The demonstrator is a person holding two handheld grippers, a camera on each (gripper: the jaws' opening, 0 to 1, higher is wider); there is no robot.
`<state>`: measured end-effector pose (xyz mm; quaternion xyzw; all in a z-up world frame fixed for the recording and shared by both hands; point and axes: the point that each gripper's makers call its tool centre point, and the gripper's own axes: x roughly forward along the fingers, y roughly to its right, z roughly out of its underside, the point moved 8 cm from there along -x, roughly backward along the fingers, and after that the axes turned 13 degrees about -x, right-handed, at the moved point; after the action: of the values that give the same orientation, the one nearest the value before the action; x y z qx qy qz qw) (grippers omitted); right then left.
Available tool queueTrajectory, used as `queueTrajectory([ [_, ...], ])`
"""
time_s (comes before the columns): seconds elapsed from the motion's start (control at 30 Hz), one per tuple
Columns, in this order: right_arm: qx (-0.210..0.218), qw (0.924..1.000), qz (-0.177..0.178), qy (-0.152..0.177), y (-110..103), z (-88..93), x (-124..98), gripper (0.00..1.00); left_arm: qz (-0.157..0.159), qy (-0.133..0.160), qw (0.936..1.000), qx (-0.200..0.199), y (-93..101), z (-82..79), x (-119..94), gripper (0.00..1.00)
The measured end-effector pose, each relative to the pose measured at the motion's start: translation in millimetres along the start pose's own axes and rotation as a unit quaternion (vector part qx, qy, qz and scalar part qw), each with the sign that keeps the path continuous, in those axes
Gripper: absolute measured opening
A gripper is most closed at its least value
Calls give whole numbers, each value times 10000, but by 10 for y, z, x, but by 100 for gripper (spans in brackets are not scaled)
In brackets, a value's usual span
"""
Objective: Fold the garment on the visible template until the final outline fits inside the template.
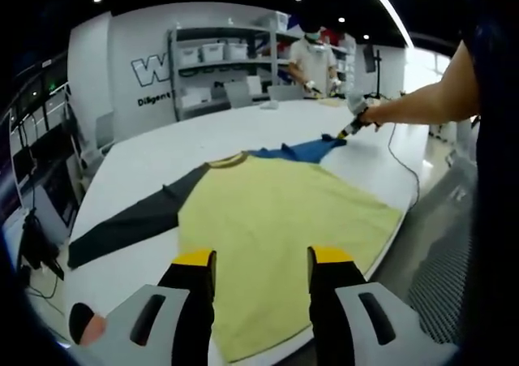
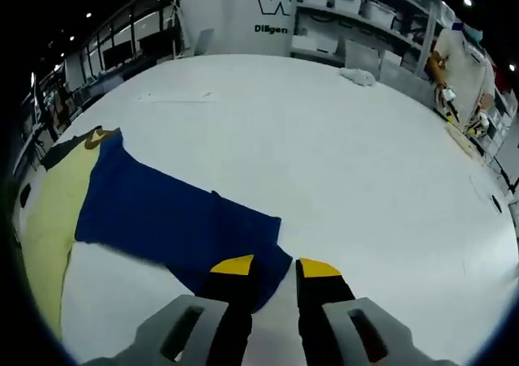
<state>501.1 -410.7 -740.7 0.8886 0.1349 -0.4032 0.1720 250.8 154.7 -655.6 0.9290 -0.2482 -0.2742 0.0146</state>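
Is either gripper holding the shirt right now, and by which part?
The right gripper appears to pinch the cuff end of the blue sleeve, though the contact is hard to confirm. The left gripper hangs open above the yellow body, holding nothing.

Garment (image 1: 284, 220) hem cut off behind jaws; blue sleeve (image 2: 174, 212) cuff edge partly hidden under jaw.

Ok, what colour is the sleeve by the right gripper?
Dark blue sleeve, seen best in the right gripper view, beside the right gripper.
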Motion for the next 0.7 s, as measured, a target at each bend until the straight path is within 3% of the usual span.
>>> queueTrajectory([
  [0.17, 68, 9999, -58, 84, -55, 4, -4, 12, 1, -8, 10000, 3, 0, 1, 3, 40],
  [0.43, -485, 9984, 225, 204, -83, -37, -62, 6, 12, -7, 10000, 13, 3, 0, 2, 40],
  [0.7, -576, 9972, 299, 375, -108, -89, -187, 0, 50, 29, 10000, 22, 12, -4, -5, 40],
])
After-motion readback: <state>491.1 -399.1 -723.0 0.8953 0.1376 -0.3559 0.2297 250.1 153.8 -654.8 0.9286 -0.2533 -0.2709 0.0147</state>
